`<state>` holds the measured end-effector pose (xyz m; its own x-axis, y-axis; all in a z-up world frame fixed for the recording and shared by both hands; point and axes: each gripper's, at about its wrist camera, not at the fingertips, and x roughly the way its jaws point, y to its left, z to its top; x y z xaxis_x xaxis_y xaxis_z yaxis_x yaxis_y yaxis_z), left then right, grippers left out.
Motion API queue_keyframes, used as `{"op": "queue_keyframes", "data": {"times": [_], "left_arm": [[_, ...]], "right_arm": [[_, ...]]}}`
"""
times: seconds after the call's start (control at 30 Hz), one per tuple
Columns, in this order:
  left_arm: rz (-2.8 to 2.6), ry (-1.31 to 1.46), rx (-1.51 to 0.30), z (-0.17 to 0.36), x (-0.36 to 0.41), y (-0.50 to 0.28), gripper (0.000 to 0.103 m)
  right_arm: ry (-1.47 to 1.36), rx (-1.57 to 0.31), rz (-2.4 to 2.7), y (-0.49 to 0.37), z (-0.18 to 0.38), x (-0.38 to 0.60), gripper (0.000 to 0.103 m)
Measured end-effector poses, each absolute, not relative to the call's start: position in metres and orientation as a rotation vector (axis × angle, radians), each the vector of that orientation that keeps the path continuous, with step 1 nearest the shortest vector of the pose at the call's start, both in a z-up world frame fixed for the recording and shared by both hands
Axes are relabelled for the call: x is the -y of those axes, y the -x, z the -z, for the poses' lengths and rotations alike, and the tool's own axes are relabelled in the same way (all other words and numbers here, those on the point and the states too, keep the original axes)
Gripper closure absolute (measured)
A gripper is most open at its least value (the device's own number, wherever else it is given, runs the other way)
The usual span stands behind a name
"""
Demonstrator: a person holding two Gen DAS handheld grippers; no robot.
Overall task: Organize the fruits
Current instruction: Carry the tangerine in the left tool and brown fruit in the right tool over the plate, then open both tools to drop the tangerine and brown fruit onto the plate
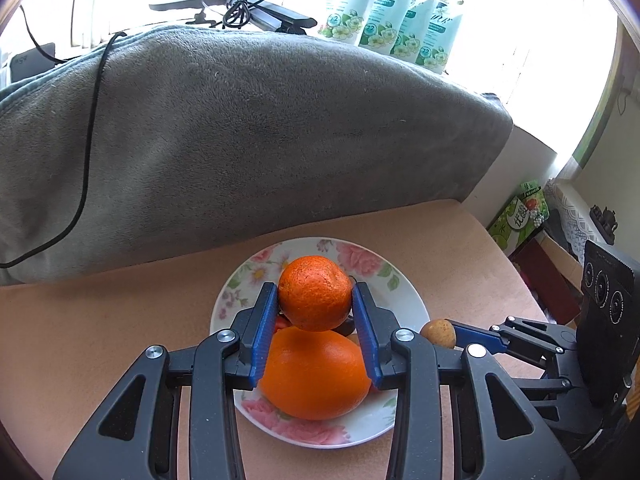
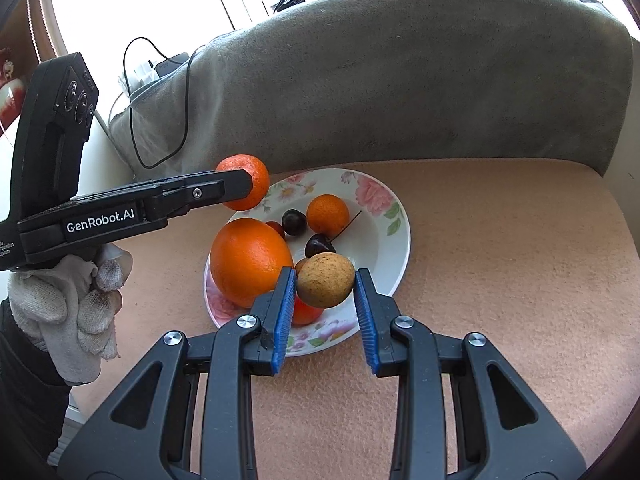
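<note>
A floral plate (image 2: pixel 394 236) sits on the tan cushion and holds a large orange (image 2: pixel 248 260), a small tangerine (image 2: pixel 328 213), dark cherries (image 2: pixel 294 222) and a red fruit (image 2: pixel 306 312). My left gripper (image 1: pixel 315 300) is shut on a mandarin (image 1: pixel 314 292) and holds it above the plate (image 1: pixel 404 292) and the large orange (image 1: pixel 316 372); it also shows in the right wrist view (image 2: pixel 242 188). My right gripper (image 2: pixel 325 286) is shut on a small brown fruit (image 2: pixel 325 285) above the plate's near rim; that fruit also shows in the left wrist view (image 1: pixel 438 332).
A grey blanket-covered backrest (image 1: pixel 240 132) rises just behind the plate, with a black cable (image 1: pixel 90 152) over it. Detergent pouches (image 1: pixel 392 8) stand on the sill behind. A green box (image 1: pixel 518 216) lies past the cushion's right edge.
</note>
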<state>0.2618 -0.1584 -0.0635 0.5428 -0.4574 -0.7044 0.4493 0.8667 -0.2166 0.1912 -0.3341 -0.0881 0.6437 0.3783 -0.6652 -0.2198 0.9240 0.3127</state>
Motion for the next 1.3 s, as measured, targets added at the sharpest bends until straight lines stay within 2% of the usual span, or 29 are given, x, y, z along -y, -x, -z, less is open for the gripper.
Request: {"op": "queue_keyframes", "data": {"times": [0.7, 0.73, 0.8, 0.83, 0.87, 1.0, 1.13, 1.23, 1.3], "left_arm": [[0.539, 0.021, -0.857, 0.064, 0.16, -0.271, 0.065], [0.541, 0.023, -0.855, 0.064, 0.16, -0.271, 0.064], [0.54, 0.025, -0.848, 0.061, 0.16, -0.27, 0.05], [0.537, 0.023, -0.843, 0.06, 0.16, -0.27, 0.049], [0.539, 0.021, -0.841, 0.059, 0.16, -0.27, 0.049], [0.534, 0.015, -0.835, 0.057, 0.159, -0.269, 0.049], [0.53, 0.016, -0.832, 0.056, 0.159, -0.268, 0.049], [0.528, 0.017, -0.824, 0.055, 0.158, -0.267, 0.04], [0.514, 0.011, -0.826, 0.054, 0.159, -0.266, 0.038]], "right_arm": [[-0.202, -0.818, -0.351, -0.195, 0.092, 0.331, 0.072], [-0.203, -0.816, -0.351, -0.195, 0.092, 0.331, 0.072], [-0.205, -0.819, -0.351, -0.196, 0.093, 0.331, 0.072], [-0.206, -0.82, -0.352, -0.196, 0.093, 0.332, 0.071], [-0.207, -0.82, -0.354, -0.196, 0.093, 0.332, 0.07], [-0.203, -0.796, -0.347, -0.192, 0.089, 0.334, 0.043], [-0.193, -0.786, -0.36, -0.189, 0.085, 0.332, 0.042], [-0.182, -0.783, -0.361, -0.187, 0.083, 0.33, 0.04], [-0.184, -0.778, -0.361, -0.185, 0.082, 0.329, 0.027]]}}
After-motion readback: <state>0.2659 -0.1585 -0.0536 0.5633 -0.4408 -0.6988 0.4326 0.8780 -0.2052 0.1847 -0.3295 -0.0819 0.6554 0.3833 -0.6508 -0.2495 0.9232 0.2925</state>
